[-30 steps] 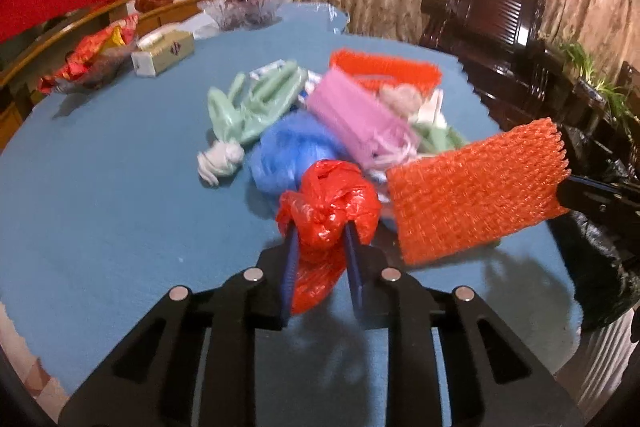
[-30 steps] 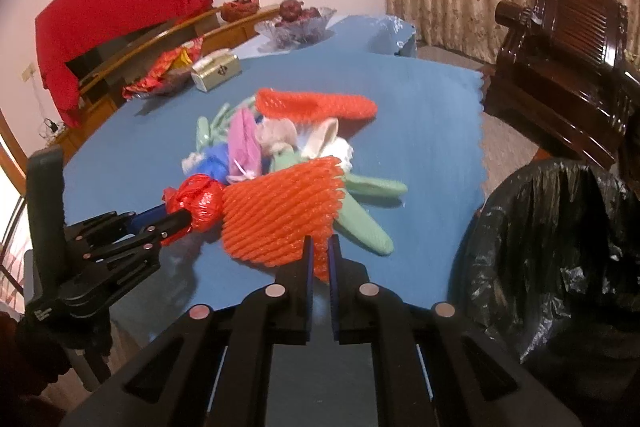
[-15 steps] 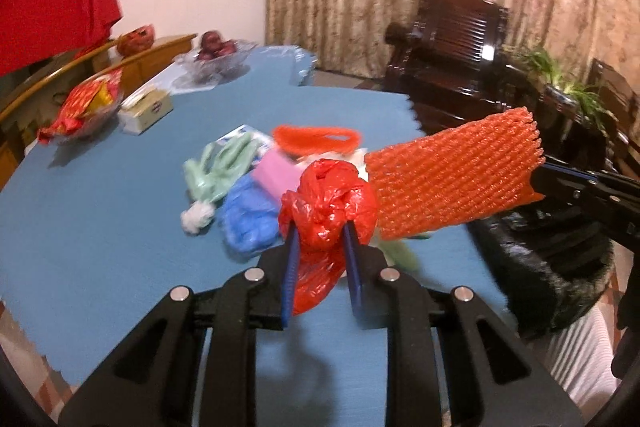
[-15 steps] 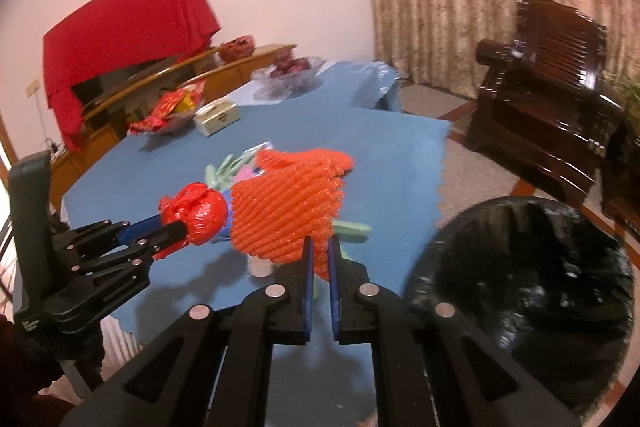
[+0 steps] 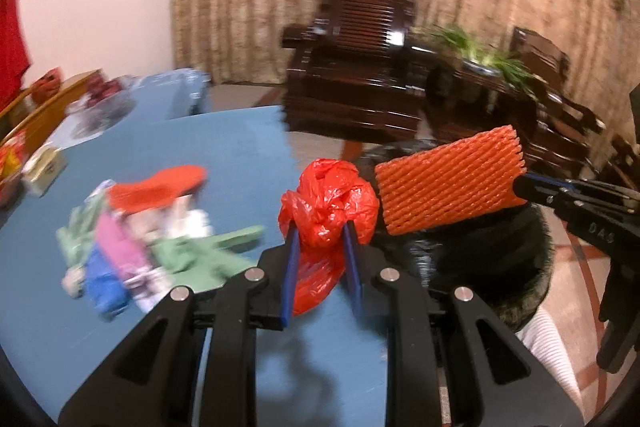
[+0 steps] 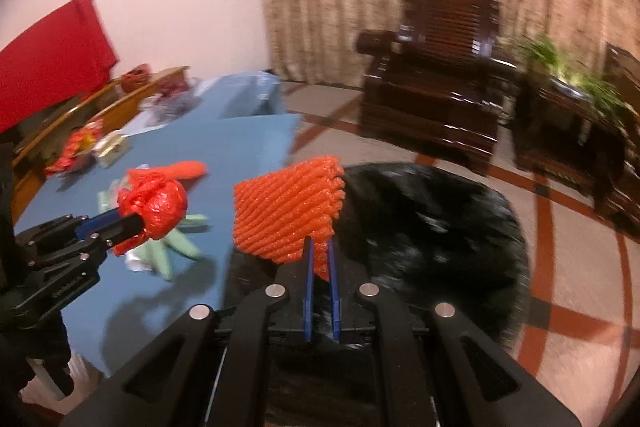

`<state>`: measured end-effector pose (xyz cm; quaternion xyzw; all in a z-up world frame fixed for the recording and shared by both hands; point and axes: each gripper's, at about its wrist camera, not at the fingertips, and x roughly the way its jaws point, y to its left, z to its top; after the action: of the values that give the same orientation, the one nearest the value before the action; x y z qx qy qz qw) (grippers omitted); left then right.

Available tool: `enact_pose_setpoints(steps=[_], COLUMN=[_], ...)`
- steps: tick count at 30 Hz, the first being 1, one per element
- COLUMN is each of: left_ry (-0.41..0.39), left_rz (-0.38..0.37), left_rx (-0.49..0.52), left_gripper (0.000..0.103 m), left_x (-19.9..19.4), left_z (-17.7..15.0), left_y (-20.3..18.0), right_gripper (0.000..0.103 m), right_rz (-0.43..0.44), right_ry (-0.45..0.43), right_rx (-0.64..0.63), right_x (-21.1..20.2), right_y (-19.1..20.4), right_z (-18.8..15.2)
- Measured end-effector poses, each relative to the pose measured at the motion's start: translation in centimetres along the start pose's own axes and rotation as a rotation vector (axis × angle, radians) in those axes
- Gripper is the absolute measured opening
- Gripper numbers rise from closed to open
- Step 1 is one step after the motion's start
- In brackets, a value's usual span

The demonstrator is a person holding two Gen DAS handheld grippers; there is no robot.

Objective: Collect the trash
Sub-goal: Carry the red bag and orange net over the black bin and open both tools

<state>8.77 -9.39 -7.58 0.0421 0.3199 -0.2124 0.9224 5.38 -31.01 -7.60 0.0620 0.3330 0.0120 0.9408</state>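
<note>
Left gripper (image 5: 318, 233) clamped on a crumpled red bag (image 5: 328, 205), above the blue table (image 5: 224, 147). Right gripper (image 6: 320, 247) pinching an orange foam net (image 6: 290, 207) beside the black bin bag (image 6: 432, 219).

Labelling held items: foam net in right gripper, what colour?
Orange foam net, clearest in the left wrist view.

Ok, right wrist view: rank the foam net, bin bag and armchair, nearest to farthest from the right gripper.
1. Foam net, clamped in the right gripper.
2. Bin bag, just beyond, below and right.
3. Armchair, across the floor by the curtain.
</note>
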Motion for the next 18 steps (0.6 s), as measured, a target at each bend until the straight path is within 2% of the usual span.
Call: enact_pose_setpoints(steps=[8,10,12,17,18], left_ry=[0.039,0.053,0.059,0.062,0.056], left_rz=[-0.126,-0.150,-0.161,-0.144,-0.129], left_rx=[0.067,0.075,0.084,0.073,0.064], left_gripper=[0.021,0.027,0.047,0.063,0.066], left_x=[5.2,6.1,6.7,7.3,6.9], left_z=[1.0,0.9,0.9,0.6,0.5], left_y=[-6.1,-7.1,-7.5,-7.3,-6.8], right_gripper=[0.007,0.009,0.011,0.036,0.046], right_rz=[-0.110,-0.127,-0.143,-0.160,-0.160], right_ry=[0.037,0.051,0.058,0.055,0.052], right_rx=[0.089,0.106,0.112,0.116,0.114], right_x=[0.4,0.6,0.7,0.7,0.6], right_y=[-4.8,-5.7,-6.1,-6.5,-6.4], right_z=[-1.9,-2.3,-2.5,-2.6,-2.6])
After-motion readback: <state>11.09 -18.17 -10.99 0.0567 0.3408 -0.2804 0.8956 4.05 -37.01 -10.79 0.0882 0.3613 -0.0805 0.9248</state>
